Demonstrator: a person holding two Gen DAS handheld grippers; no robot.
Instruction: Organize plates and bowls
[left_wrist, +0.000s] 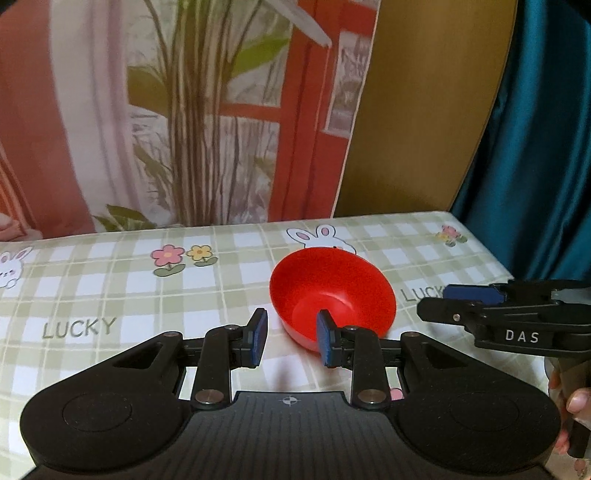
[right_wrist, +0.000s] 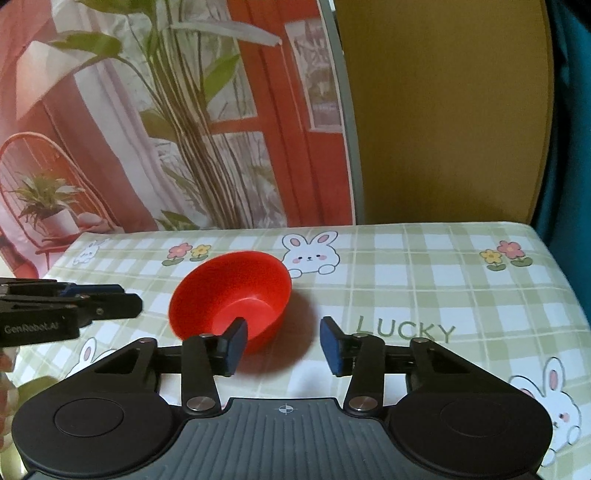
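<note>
Nearest, left gripper and right gripper, jaws of both apart and gripping nothing. Best to straddle the near rim squarely, clamp gently, avoid tipping. Count: two grippers, one red bowl, mid-desk; no plates visible. Farthest, one printed backdrop.

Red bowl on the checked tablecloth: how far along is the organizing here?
Done: nothing visibly; no plate or stack is in view. In hand: nothing is held. The red bowl sits tilted on the tablecloth, with the left gripper and the right gripper both open and close to it, one on each side. Left: gripping the bowl and putting it in its place.
</note>
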